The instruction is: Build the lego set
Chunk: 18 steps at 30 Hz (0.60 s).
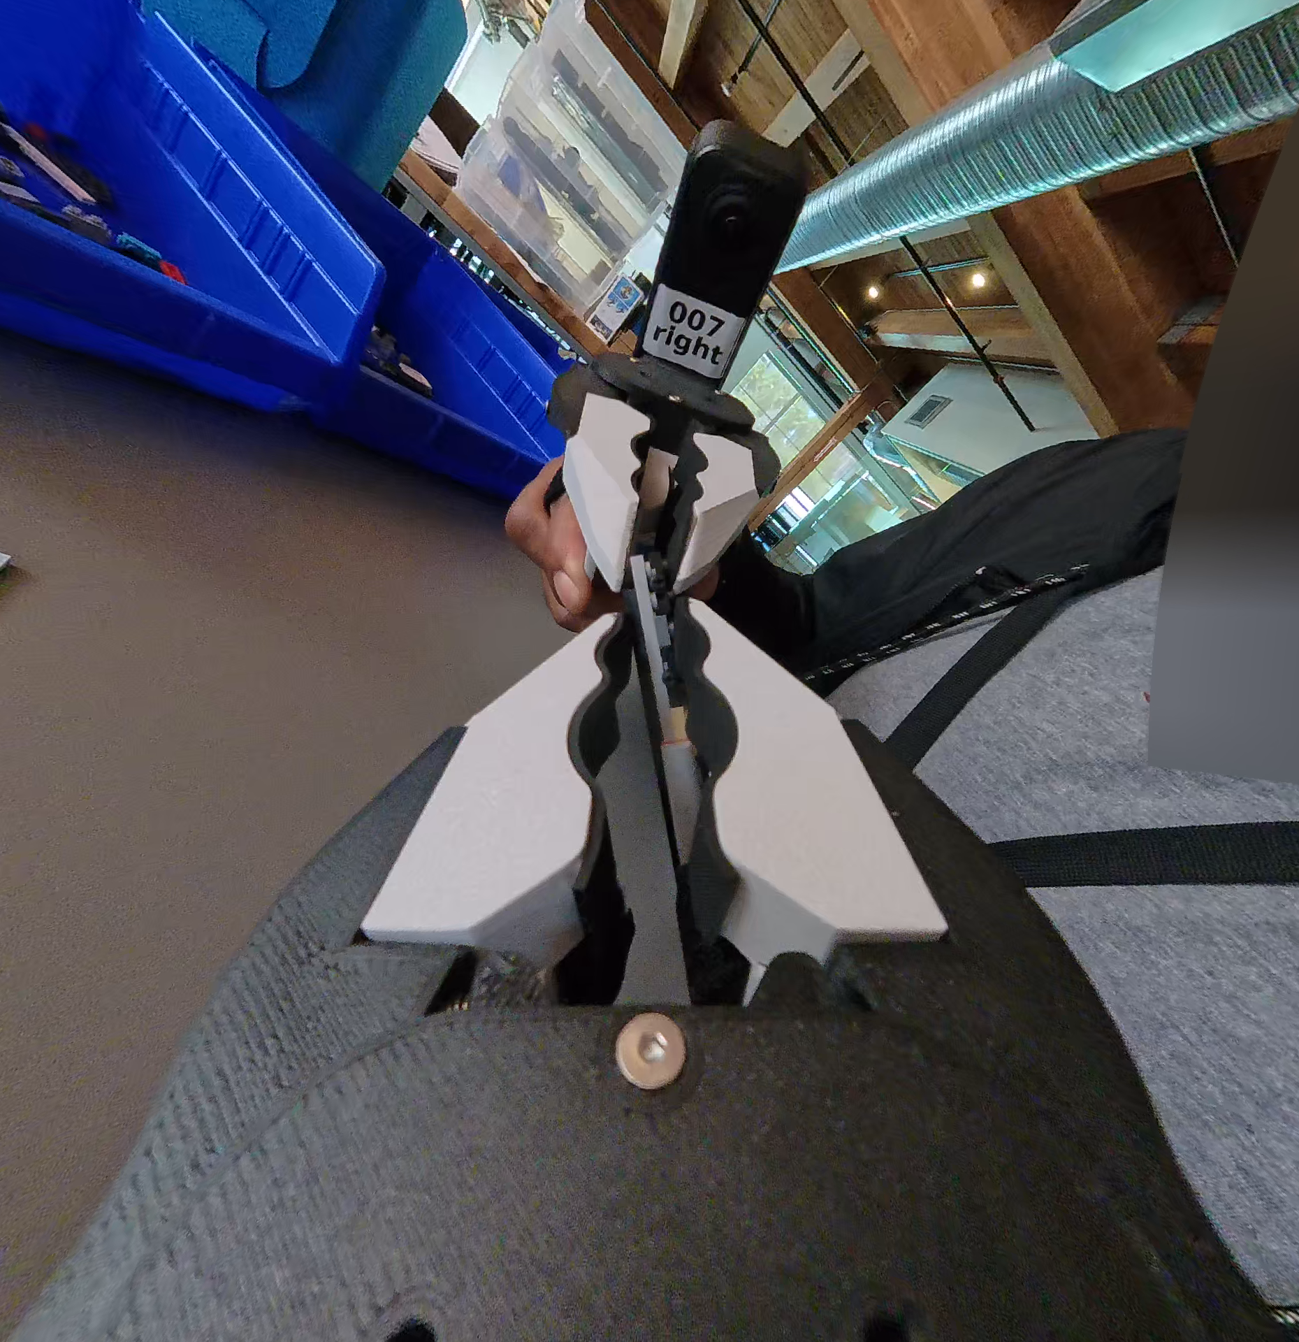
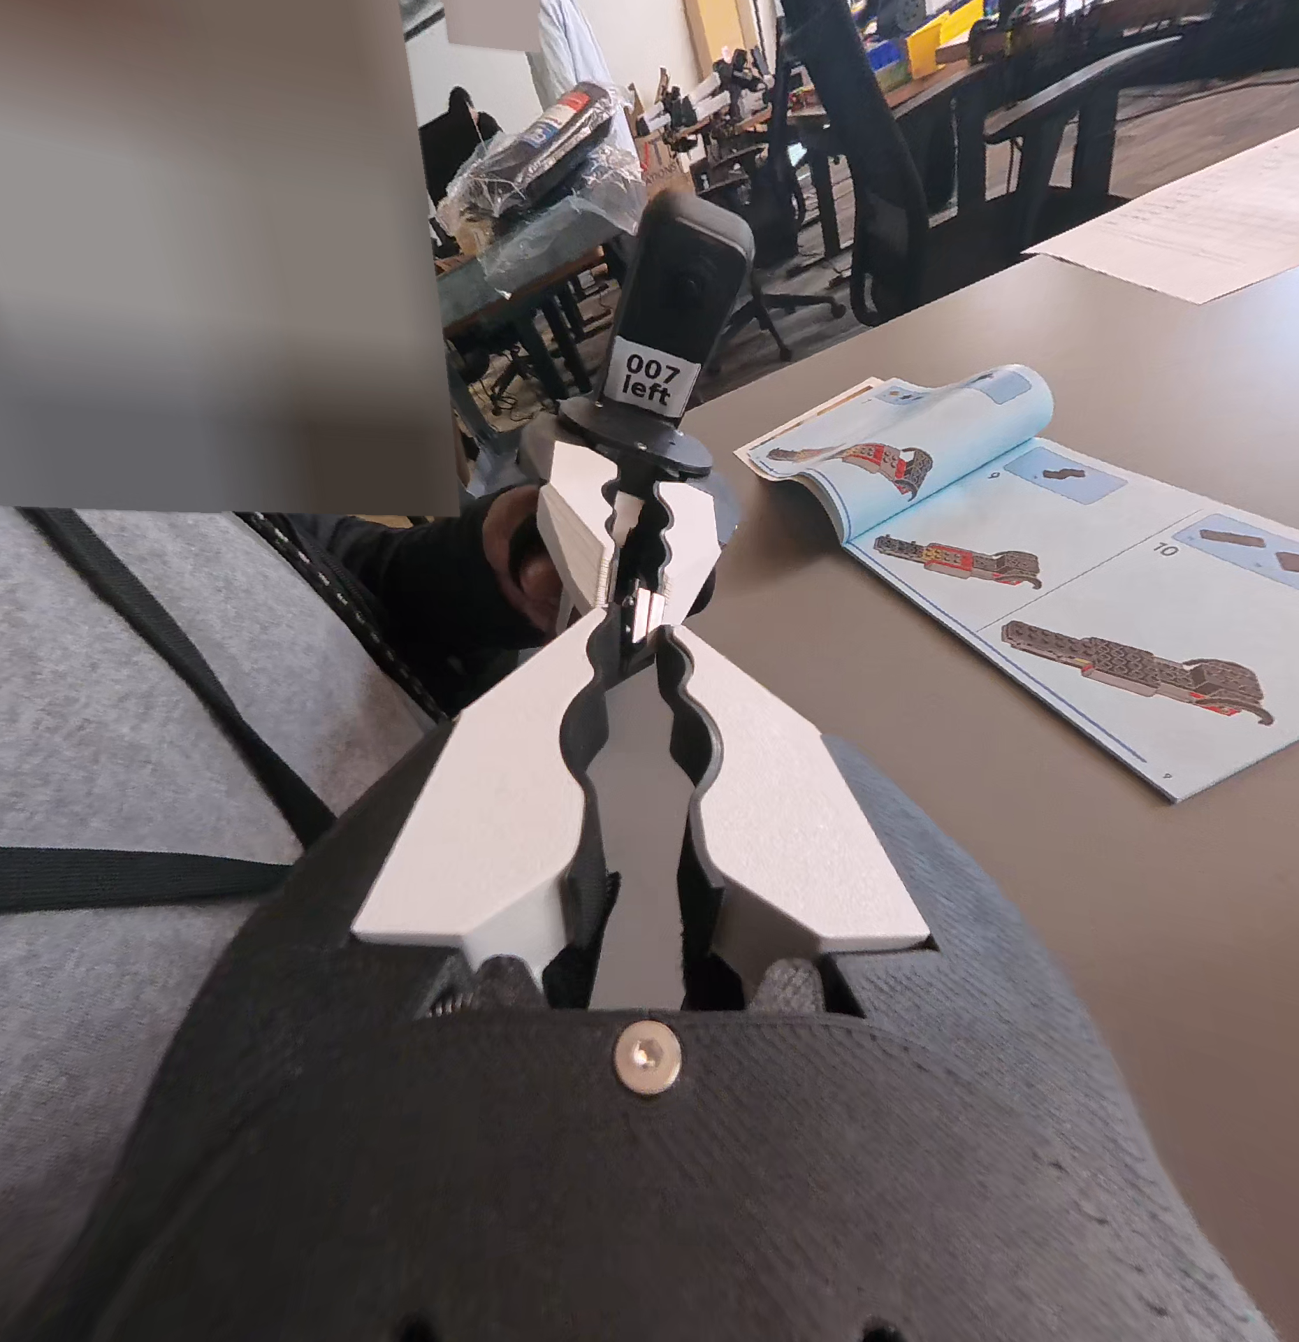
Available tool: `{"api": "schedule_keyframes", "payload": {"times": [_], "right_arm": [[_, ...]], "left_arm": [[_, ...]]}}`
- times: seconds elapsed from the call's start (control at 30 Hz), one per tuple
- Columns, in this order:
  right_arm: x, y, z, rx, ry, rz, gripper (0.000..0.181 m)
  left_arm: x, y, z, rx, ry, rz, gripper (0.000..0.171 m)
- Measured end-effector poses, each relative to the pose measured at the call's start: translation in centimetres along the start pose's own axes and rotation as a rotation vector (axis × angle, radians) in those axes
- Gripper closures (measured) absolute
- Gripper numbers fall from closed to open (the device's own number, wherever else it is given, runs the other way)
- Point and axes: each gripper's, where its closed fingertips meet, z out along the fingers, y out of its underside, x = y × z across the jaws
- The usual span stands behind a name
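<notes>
Both grippers, left [image 1: 657,653] and right [image 2: 635,639], clench one slim grey lego piece [image 1: 650,617] tip to tip, left of the manual [image 2: 995,574]; a joining step, it seems. Next calls for a straight, aligned press.

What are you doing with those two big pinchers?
A person is building Lego with a gripper in each hand. The left gripper and the right gripper meet tip to tip, both with jaws closed on a thin grey Lego assembly held in the air. The instruction booklet lies open on the table, and blue bins hold spare pieces.
</notes>
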Motion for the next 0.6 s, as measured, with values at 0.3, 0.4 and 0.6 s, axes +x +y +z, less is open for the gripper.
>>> {"api": "schedule_keyframes", "payload": {"times": [0.3,0.4,0.6], "right_arm": [[0.7,-1.2,0.1,0.070,0.018,0.068,0.151],[0.8,-2.2,-0.5,0.146,0.012,0.105,0.148],[1.1,-2.6,-0.2,0.262,0.025,0.187,0.151]], "left_arm": [[-0.2,-0.8,-0.4,0.091,0.038,0.007,0.161],[-0.4,-1.9,-1.0,0.174,0.039,0.019,0.161],[0.0,-3.7,-1.4,0.299,0.034,0.154,0.161]]}}
